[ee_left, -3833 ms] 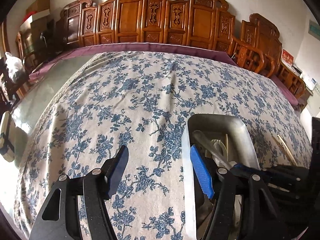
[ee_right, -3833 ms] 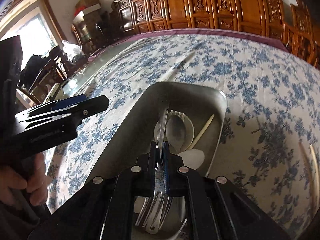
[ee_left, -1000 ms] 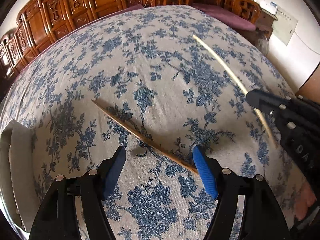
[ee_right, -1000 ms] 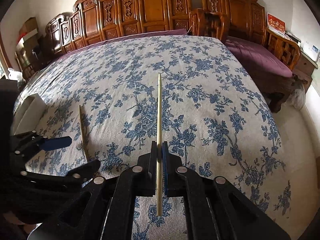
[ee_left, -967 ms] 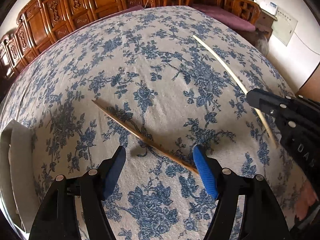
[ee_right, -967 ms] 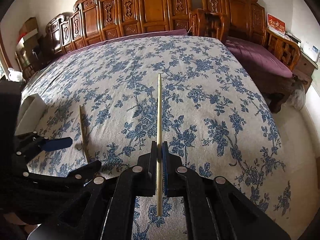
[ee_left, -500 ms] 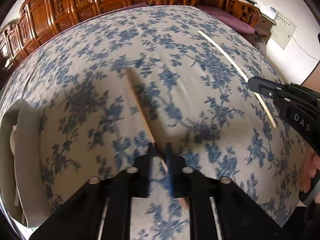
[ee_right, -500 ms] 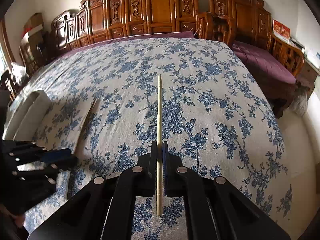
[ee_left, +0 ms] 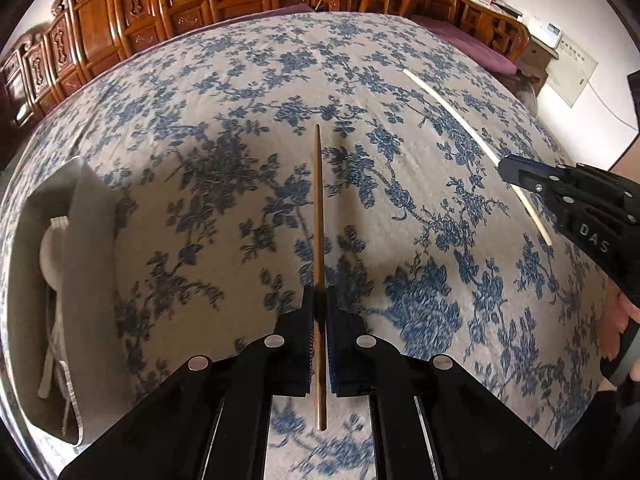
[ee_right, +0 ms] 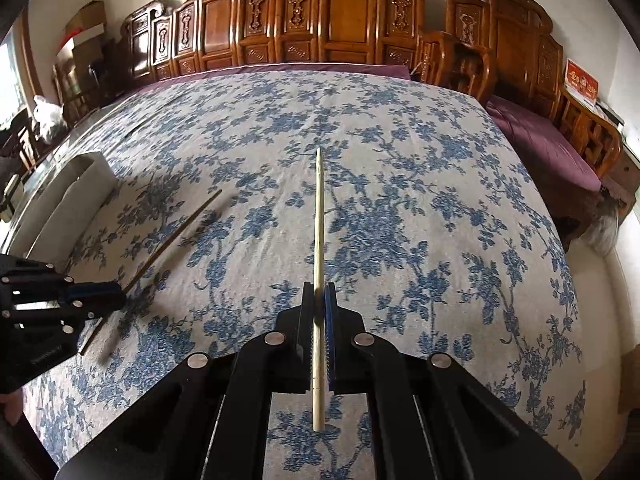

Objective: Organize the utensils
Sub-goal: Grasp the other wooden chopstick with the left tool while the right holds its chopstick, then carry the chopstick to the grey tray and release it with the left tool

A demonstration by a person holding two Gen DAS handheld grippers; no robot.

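My left gripper (ee_left: 319, 300) is shut on a brown chopstick (ee_left: 318, 208) and holds it above the floral tablecloth, pointing forward. My right gripper (ee_right: 319, 292) is shut on a pale chopstick (ee_right: 318, 220), also lifted and pointing forward. In the left wrist view the right gripper (ee_left: 508, 168) is at the right with the pale chopstick (ee_left: 448, 112). In the right wrist view the left gripper (ee_right: 116, 294) is at the left with the brown chopstick (ee_right: 176, 232). The metal tray (ee_left: 86, 216) at the left holds a white spoon (ee_left: 52, 248) and other utensils.
The tray also shows at the left in the right wrist view (ee_right: 76, 184). The blue-flowered tablecloth (ee_right: 400, 208) covers a large table. Carved wooden chairs (ee_right: 344, 12) line the far edge. A purple-cushioned bench (ee_right: 540, 140) stands at the right.
My left gripper has shut on the brown chopstick and lifted it off the cloth; it now points forward. Both grippers have turned a little towards the tray side.
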